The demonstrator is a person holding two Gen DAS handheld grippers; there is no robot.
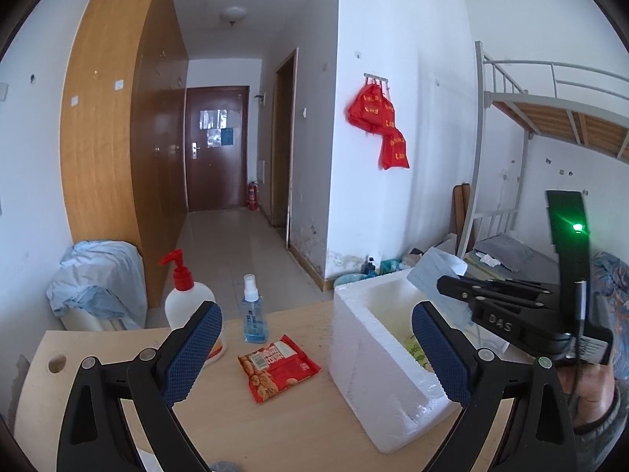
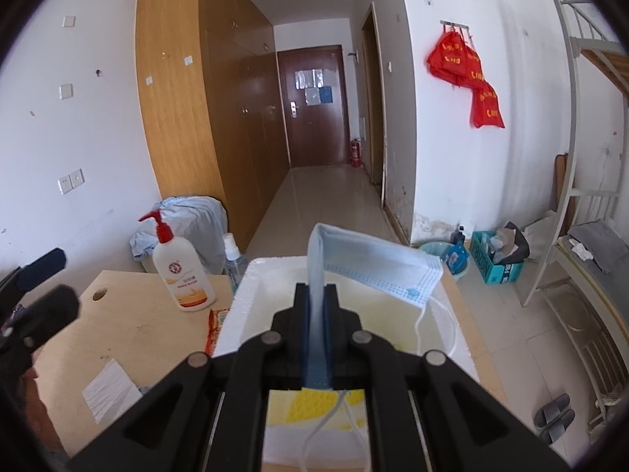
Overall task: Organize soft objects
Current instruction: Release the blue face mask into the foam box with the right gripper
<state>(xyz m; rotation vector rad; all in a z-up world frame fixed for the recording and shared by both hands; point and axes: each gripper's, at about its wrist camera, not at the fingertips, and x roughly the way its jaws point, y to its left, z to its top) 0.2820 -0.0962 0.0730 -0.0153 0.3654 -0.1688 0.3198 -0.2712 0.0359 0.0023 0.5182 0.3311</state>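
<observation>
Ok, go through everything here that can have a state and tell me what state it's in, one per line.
Right gripper: shut on the face mask.
Face mask: held above the foam box, ear loops dangling.
Foam box: open, no lid.
Left gripper: open, empty.
Snack packet: lying flat, sealed.
Pump bottle: upright.
Spray bottle: upright.

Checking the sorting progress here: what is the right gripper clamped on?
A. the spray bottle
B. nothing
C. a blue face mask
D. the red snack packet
C: in the right wrist view the right gripper is shut on the folded blue face mask, held above the white foam box.
</observation>
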